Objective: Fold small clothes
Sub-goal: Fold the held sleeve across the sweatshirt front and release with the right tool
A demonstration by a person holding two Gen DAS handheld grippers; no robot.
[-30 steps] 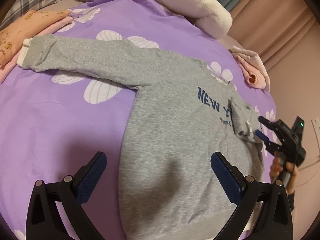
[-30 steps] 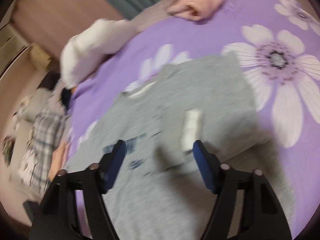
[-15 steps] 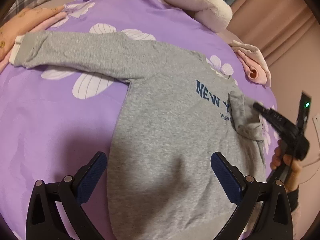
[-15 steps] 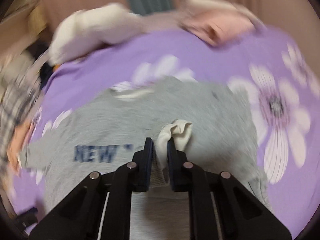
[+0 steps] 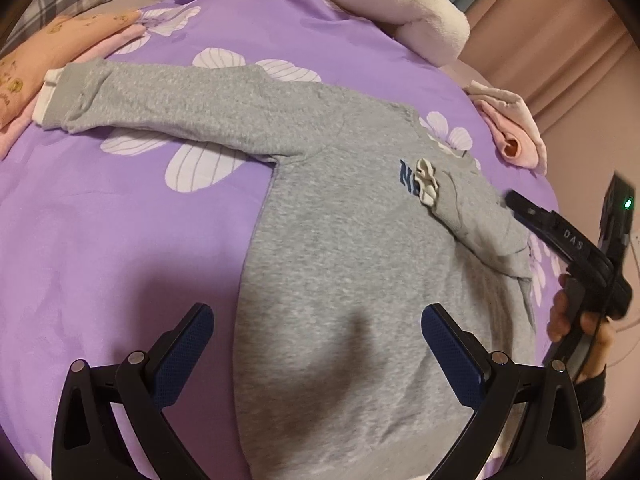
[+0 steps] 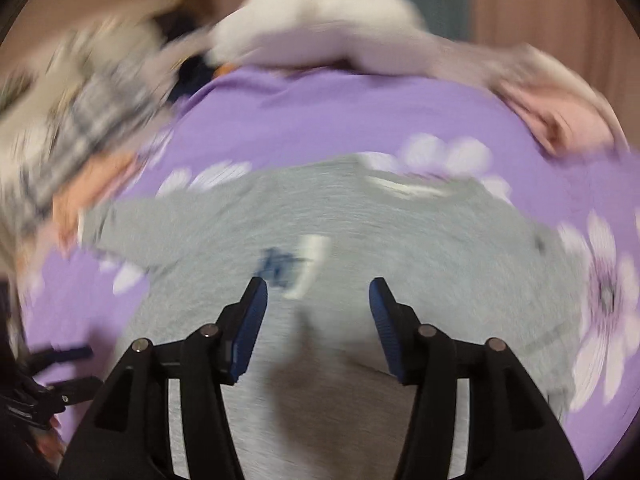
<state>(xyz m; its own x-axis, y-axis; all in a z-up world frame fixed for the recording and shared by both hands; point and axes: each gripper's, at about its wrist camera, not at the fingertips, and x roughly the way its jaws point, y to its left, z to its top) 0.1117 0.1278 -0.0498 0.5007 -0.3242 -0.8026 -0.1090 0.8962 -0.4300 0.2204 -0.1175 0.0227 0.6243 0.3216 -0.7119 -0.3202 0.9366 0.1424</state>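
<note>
The grey sweatshirt (image 5: 344, 248) lies flat on the purple floral bedspread (image 5: 120, 240). One sleeve (image 5: 472, 216) is folded across the chest, its white cuff (image 5: 427, 181) over the navy lettering; the other sleeve (image 5: 168, 108) stretches toward ten o'clock. The left gripper (image 5: 316, 344) hovers with fingers spread and empty above the hem; the right gripper (image 6: 316, 312) is likewise spread, holding nothing. The folded sleeve sits bunched and loose, so it will likely slide off when the body is folded. The far cuff touches the orange garment (image 5: 44, 60), which could get dragged along.
</note>
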